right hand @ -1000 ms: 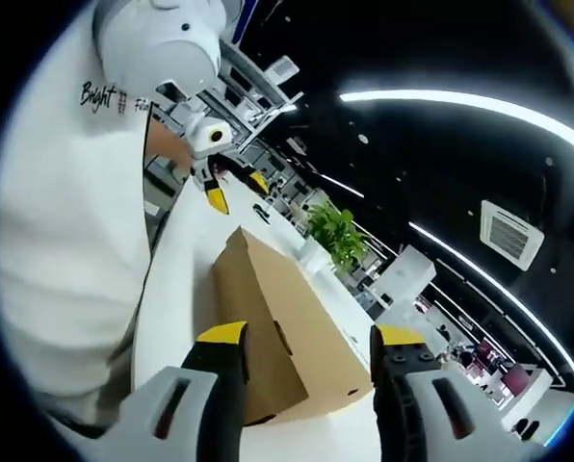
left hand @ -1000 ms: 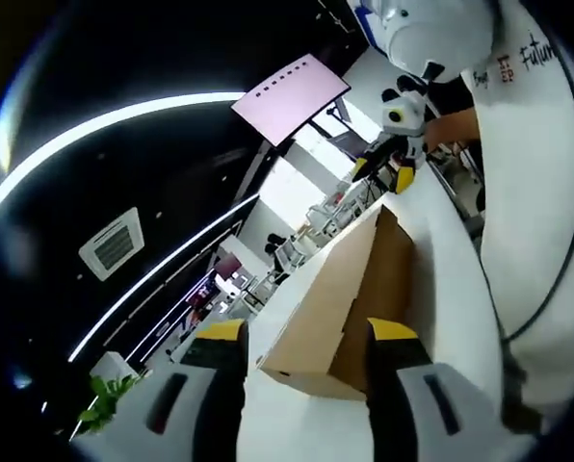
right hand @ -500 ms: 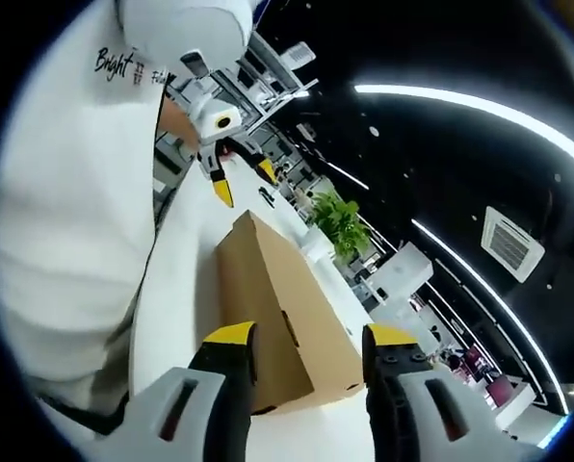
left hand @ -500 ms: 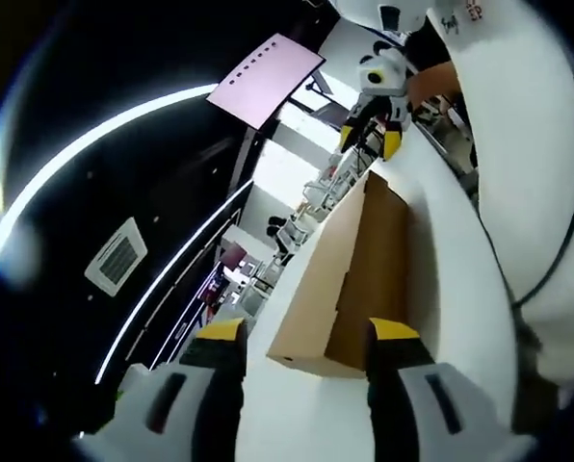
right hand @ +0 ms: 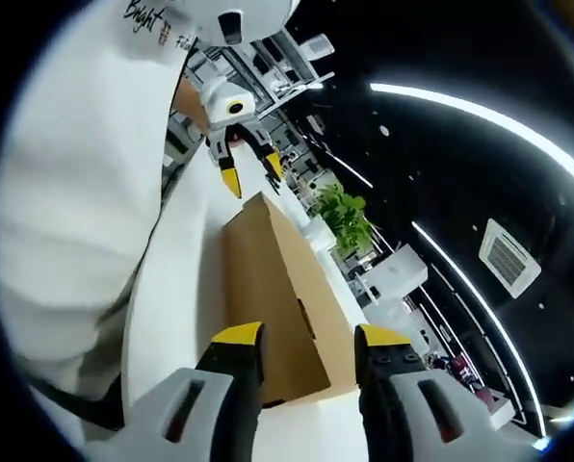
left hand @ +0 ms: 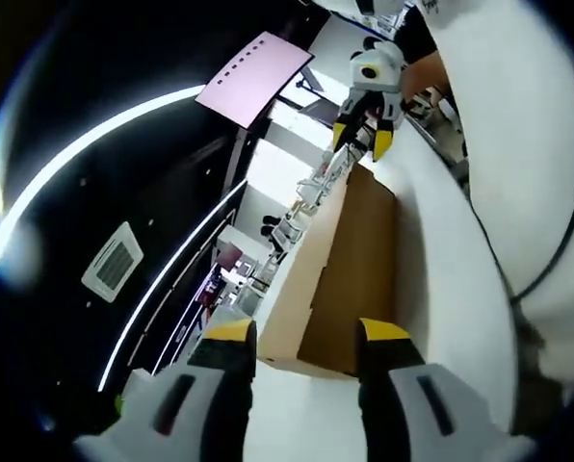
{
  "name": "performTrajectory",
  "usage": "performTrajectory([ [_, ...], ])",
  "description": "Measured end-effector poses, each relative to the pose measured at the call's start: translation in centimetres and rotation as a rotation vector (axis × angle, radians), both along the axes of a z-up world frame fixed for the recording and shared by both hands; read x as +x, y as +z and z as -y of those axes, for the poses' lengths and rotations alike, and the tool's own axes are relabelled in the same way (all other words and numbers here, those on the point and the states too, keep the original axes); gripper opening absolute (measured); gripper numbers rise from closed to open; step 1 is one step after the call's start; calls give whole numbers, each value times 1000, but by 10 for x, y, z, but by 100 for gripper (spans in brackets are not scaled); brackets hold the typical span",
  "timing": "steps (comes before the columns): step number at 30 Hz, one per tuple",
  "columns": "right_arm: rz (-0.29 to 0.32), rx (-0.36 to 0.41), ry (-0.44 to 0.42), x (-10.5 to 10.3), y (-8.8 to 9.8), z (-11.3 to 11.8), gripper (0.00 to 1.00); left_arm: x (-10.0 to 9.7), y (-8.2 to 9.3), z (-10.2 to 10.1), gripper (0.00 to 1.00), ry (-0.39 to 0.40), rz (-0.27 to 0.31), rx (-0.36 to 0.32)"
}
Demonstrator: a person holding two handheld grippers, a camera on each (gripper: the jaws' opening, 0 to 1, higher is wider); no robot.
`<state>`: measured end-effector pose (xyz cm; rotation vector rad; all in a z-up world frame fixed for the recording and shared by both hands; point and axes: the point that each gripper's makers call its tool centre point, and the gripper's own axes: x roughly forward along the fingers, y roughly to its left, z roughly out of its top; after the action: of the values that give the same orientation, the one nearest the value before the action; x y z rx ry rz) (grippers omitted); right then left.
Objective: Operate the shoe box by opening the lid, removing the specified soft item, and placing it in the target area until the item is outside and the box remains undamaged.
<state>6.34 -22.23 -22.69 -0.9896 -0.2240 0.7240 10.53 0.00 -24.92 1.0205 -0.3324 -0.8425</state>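
Both hand-held grippers are seen with jaws parted and nothing held. From the left gripper view, the left gripper (left hand: 300, 337) is poised just before the near end of the shoe box (left hand: 350, 260), a plain brown cardboard box lying closed on the white table (left hand: 441, 289), close to the table's edge where the person in white (left hand: 518, 144) stands. The box's long axis is seen running straight away from the jaws, toward the right gripper (left hand: 366, 135) hovering beyond its far end. From the right gripper view, the right gripper (right hand: 301, 339) is likewise held just short of the opposite end of the shoe box (right hand: 268, 289), with the left gripper (right hand: 248, 168) seen past the far end and a potted plant (right hand: 343, 219) beyond the table (right hand: 176, 279). The lid is judged to be shut, so the soft item is hidden inside. Damage is judged most likely if a jaw tip is driven into the thin cardboard wall rather than under the lid edge, or if one end is lifted alone, twisting the lid and sliding the box toward the table's edge.
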Motion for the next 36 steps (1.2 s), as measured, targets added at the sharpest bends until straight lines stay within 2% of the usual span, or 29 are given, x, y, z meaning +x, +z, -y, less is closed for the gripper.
performTrajectory([
  [3, 3, -1, -22, 6, -10, 2, 37, 2, -2, -1, 39, 14, 8, -1],
  [5, 5, 10, -33, 8, -11, 5, 36, 4, -4, -2, 37, 27, -14, -2],
  [6, 8, 13, -39, 9, -13, 7, 36, 5, -4, -2, 37, 30, -9, 2],
  [8, 1, 7, -43, 9, -15, 8, 35, 8, -5, -5, 37, 51, 35, 41],
  [11, 1, -10, -39, 10, -22, 5, 35, 8, -10, -2, 38, 45, 11, 35],
  [14, 5, -22, -43, 12, -28, 3, 35, 10, -14, -2, 41, 57, 30, 61],
  [19, 10, -32, -47, 13, -29, 2, 35, 13, -17, -3, 41, 73, 46, 84],
  [22, 29, -61, -70, 16, -31, 5, 35, 15, -17, -6, 39, 83, 42, 78],
  [28, 35, -58, -85, 20, -32, 10, 35, 19, -17, -9, 38, 99, 51, 86],
  [36, 61, -102, -111, 23, -36, 15, 34, 21, -17, -9, 37, 108, 62, 92],
])
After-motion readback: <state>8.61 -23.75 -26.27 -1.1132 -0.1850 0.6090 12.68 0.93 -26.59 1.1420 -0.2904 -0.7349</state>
